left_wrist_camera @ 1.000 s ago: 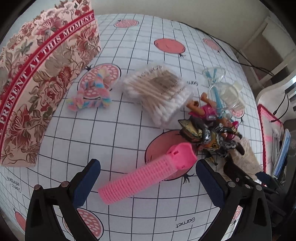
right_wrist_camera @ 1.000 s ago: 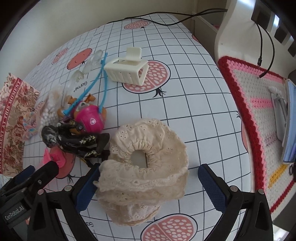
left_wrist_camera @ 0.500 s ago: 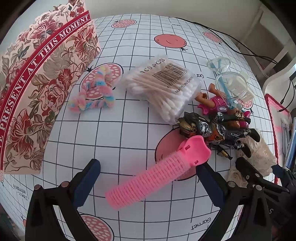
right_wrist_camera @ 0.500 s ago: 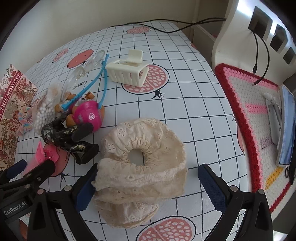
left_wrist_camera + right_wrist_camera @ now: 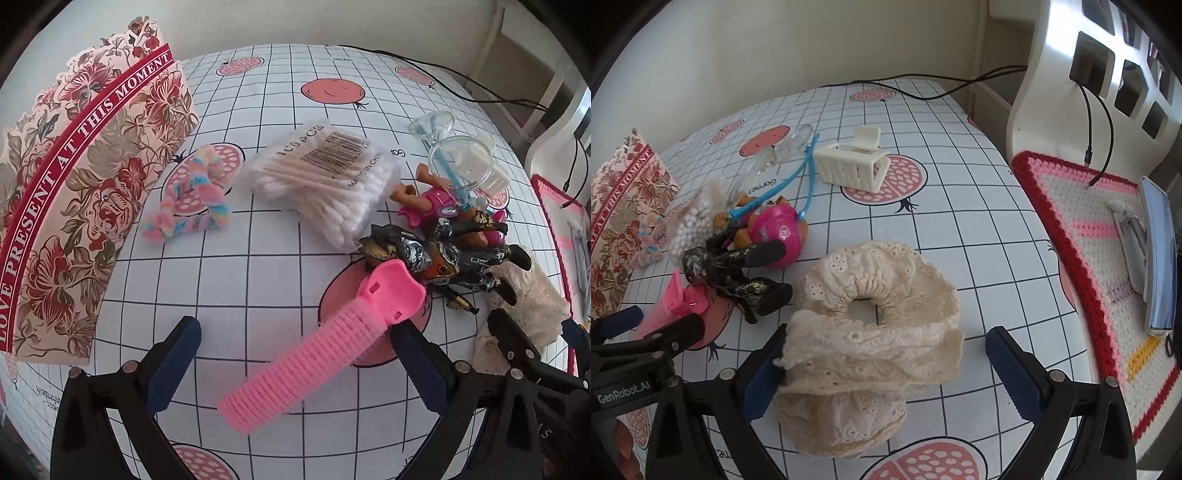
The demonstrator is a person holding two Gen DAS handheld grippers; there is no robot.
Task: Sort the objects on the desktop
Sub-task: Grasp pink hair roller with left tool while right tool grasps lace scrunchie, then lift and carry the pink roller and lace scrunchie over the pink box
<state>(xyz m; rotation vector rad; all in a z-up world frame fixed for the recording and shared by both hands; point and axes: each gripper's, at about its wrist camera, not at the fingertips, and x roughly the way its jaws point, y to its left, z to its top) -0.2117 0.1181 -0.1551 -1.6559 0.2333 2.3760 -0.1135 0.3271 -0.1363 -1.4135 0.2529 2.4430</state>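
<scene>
A pink hair roller point(image 5: 321, 350) lies slantwise on the grid cloth between the fingers of my left gripper point(image 5: 295, 360). That gripper is open: the right pad is close to the roller's head, the left pad well clear. In the right wrist view a cream lace scrunchie point(image 5: 875, 325) lies between the fingers of my right gripper point(image 5: 886, 369). Its jaws are closing; the left pad meets the lace edge and the right pad stands apart. The scrunchie point(image 5: 528, 302) also shows in the left wrist view.
A tall floral box point(image 5: 74, 206) stands at the left. Near it lie a pastel braided tie point(image 5: 192, 206), a cotton swab pack point(image 5: 325, 184), toy figures point(image 5: 443, 254), clear plastic pieces point(image 5: 461, 158) and a white claw clip point(image 5: 853, 166). A crocheted mat point(image 5: 1089, 258) holding a phone point(image 5: 1160, 254) borders the right.
Both views have tilted up a little, showing more of the far table and wall. The right gripper has shifted sideways over the scrunchie. The roller and the scrunchie lie where they were.
</scene>
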